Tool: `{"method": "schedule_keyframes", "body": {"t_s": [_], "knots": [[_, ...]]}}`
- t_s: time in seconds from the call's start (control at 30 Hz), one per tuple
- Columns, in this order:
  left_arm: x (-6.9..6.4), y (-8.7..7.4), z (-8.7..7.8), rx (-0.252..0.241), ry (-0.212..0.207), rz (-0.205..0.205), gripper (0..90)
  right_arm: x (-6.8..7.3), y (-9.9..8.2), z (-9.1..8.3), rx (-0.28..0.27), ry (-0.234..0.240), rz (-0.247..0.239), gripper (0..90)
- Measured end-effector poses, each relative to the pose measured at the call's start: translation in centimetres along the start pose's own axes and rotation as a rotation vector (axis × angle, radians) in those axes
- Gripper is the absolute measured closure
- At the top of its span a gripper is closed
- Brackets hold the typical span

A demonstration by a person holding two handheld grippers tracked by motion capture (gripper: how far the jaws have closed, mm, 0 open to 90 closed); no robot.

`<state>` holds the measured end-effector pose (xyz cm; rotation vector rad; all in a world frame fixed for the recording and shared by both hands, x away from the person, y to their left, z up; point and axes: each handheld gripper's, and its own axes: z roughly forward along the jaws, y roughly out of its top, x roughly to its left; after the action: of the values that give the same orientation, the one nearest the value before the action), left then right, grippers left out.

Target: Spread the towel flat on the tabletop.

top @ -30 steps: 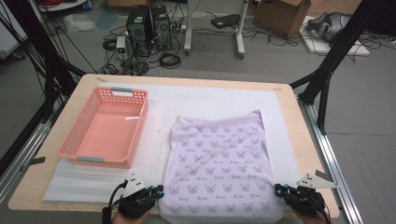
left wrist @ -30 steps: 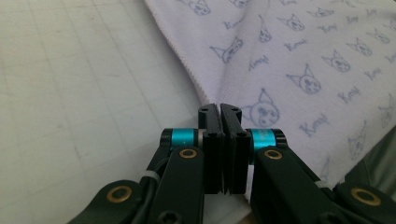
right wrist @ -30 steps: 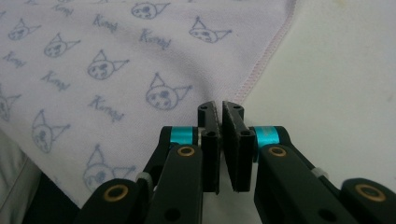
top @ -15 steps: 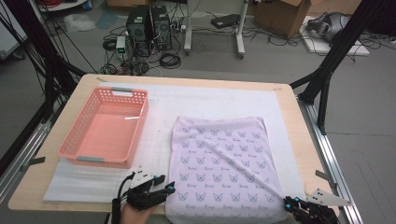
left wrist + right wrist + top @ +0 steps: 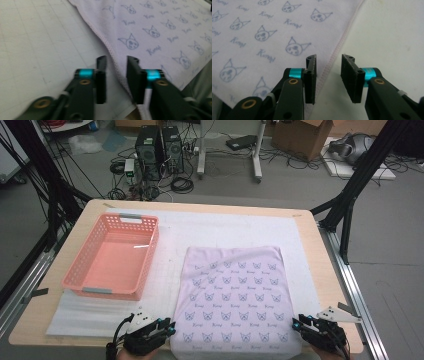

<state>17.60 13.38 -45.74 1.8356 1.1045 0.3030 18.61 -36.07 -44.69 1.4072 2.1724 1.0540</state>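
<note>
While the pale lilac cloth (image 5: 234, 300) printed with small cat faces lies flat on the white foam mat (image 5: 210, 235) that covers the bench (image 5: 320, 245), a hand-held gripper sits at each of its near corners. The cloth is spread toward the right half of the mat, its near edge reaching the front edge of the bench.

In the high view the left hand-held gripper (image 5: 167, 326) rests just beside the cloth's near left corner, and the right hand-held gripper (image 5: 299, 324) just beside the near right corner. The left gripper view shows the left hand-held gripper (image 5: 116, 67) with its jaws partly apart and the stitched side hem of the cloth (image 5: 160, 32) running up through the gap between them; the pads do not press on the fabric. These jaws have just been closing a little. The right gripper view shows the right hand-held gripper (image 5: 328, 67) likewise partly open, straddling the hem of the cloth (image 5: 262, 32), one jaw over the printed fabric and the other over the bare mat, with nothing pinched. Its jaws have opened within the last second.

A pink plastic basket (image 5: 80, 277) stands on the left part of the mat, well apart from the cloth.
</note>
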Motion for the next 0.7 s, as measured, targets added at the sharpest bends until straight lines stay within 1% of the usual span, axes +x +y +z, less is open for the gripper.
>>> {"method": "schedule_keyframes", "body": {"t_s": [0.03,0.07,0.1,0.13,0.2,0.27,0.3,0.33,0.37,0.4,0.43,0.47,0.5,0.53,0.57,0.6,0.63,0.67,0.7], "knots": [[-0.1,0.0,0.1,-0.003,-0.004,0.004,58.8,0.2,0.0,0.1,0.007,-0.006,-0.013,77.2],[-0.1,0.1,0.1,-0.008,-0.001,0.006,57.7,0.3,0.0,0.1,0.012,0.002,-0.03,86.9],[0.0,0.2,0.1,-0.016,-0.004,0.002,54.6,0.4,0.1,-0.1,0.021,0.014,-0.04,87.9],[0.1,0.3,0.1,-0.023,-0.008,-0.003,53.1,0.5,0.0,-0.3,0.032,-0.001,-0.059,88.5],[0.1,0.6,0.2,-0.044,-0.008,-0.011,50.8,0.5,-0.4,-1.1,0.049,-0.015,-0.067,88.8],[0.1,0.8,0.3,-0.051,-0.016,-0.012,50.7,0.4,-1.1,-2.0,0.058,-0.031,-0.068,88.7],[0.1,0.9,0.4,-0.052,-0.027,-0.008,50.8,0.2,-1.3,-2.3,0.061,-0.025,-0.062,87.6],[-0.1,0.9,0.6,-0.045,-0.044,0.002,53.1,0.1,-1.4,-2.4,0.058,-0.015,-0.055,83.7],[-0.3,0.9,0.9,-0.038,-0.057,0.012,56.3,0.2,-1.4,-2.5,0.047,-0.01,-0.056,72.2],[-0.5,0.9,1.2,-0.026,-0.067,0.02,56.4,0.3,-1.3,-2.5,0.034,-0.014,-0.05,68.6],[-0.8,0.9,1.6,-0.009,-0.077,0.031,56.8,0.3,-1.2,-2.5,0.019,-0.004,-0.047,67.8],[-1.2,0.7,2.0,0.01,-0.075,0.046,59.7,0.3,-1.1,-2.6,0.01,-0.005,-0.043,66.5],[-1.6,0.6,2.2,0.009,-0.061,0.071,65.0,0.4,-1.0,-2.5,0.0,-0.004,-0.038,66.3],[-1.8,0.6,2.2,0.012,-0.023,0.097,73.7,0.5,-0.9,-2.5,-0.01,-0.004,-0.033,65.7],[-1.8,0.8,2.2,0.027,-0.014,0.097,87.0,0.5,-0.7,-2.3,-0.014,-0.01,-0.028,65.9],[-1.7,0.9,2.1,0.038,-0.014,0.085,88.1,0.5,-0.7,-2.2,-0.013,-0.015,-0.022,66.4],[-1.7,0.9,1.9,0.044,-0.01,0.086,88.6,0.4,-0.6,-1.9,-0.015,-0.016,-0.011,66.7],[-1.5,0.8,1.5,0.046,-0.008,0.079,88.8,0.3,-0.5,-1.6,-0.013,-0.025,-0.012,67.3],[-1.3,0.6,1.1,0.051,-0.009,0.067,88.9,0.3,-0.4,-1.4,-0.011,-0.026,0.001,68.1]]}}
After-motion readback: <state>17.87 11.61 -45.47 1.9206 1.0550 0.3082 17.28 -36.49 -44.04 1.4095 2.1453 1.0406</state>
